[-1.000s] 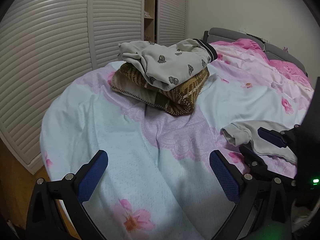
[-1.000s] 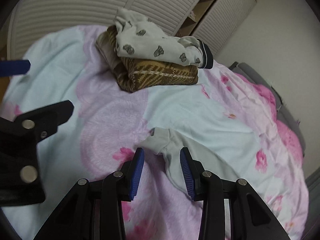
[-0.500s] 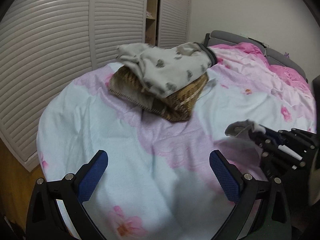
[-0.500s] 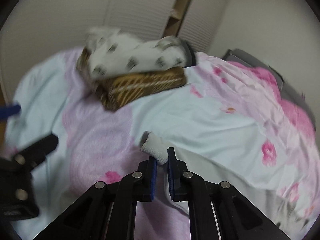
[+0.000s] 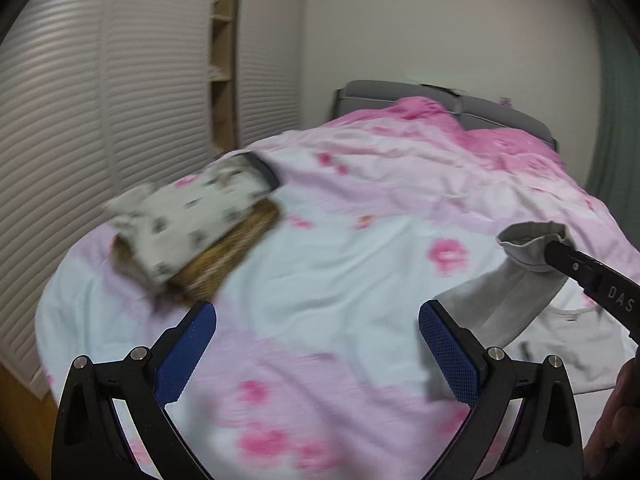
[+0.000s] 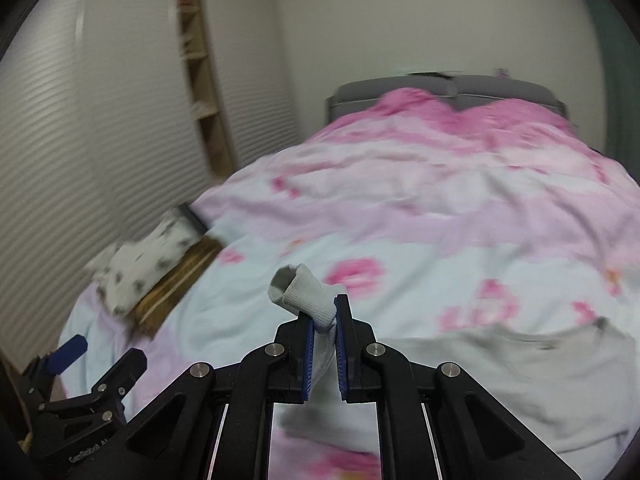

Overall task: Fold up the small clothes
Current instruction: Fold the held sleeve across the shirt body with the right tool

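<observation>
Since a second ago the right gripper has clamped the sleeve cuff of the grey top and lifted it off the bedspread. The left gripper hangs wide, empty. The fabric looks light and limp; cuffs and hems suit gripping.

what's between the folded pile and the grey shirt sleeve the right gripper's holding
Only bare floral duvet: in the left wrist view nothing lies between the folded pile and the grey sleeve pinched by the right gripper.
</observation>
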Tool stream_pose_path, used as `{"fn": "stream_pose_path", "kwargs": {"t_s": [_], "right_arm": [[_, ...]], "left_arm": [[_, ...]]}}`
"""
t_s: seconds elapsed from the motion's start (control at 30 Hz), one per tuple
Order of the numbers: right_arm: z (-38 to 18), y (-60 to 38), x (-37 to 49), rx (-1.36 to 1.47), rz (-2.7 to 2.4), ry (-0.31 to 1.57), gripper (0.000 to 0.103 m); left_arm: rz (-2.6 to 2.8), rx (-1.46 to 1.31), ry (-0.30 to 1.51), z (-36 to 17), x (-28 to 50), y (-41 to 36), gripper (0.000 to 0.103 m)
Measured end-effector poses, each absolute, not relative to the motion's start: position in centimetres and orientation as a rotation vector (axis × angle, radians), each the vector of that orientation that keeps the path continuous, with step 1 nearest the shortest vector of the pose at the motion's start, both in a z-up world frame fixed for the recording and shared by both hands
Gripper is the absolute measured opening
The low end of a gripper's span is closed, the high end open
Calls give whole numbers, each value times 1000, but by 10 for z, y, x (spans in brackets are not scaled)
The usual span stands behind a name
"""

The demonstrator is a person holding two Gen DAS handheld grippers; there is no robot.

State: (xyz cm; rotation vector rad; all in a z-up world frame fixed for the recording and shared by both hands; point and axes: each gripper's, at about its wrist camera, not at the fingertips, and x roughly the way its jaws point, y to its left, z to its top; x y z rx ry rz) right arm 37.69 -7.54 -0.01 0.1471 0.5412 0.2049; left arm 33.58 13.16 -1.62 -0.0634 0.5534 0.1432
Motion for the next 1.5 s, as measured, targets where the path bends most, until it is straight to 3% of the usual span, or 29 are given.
{"fn": "stream_pose_path", "kwargs": {"t_s": [0.27,0.47,0.73,0.8,0.93,1.03,1.37,1.4,1.47,1.5], "right_arm": [[-14,-207,360,314,80,543,10],[-54,-286,343,451,5,583,10],[-111,-322,331,546,-31,701,12],[-114,-323,330,531,-36,723,18],[-106,-321,321,406,-93,725,51],[-90,-315,311,282,-109,693,56],[-82,-261,354,-165,-36,751,56],[-84,-259,358,-188,-40,753,56],[-86,-262,362,-188,-43,756,37],[-87,-266,364,-164,-36,767,8]], "left_arm": [[5,31,571,-13,351,11,103],[-66,128,587,-30,347,-61,103],[-98,195,640,-62,346,-103,103],[-101,204,649,-67,347,-108,103],[-107,214,661,-73,348,-115,103],[-112,214,662,-75,346,-118,103],[-107,215,680,-84,343,-118,103],[-104,214,681,-84,344,-117,103],[-97,214,683,-85,347,-115,103],[-94,212,684,-85,349,-115,103]]}}
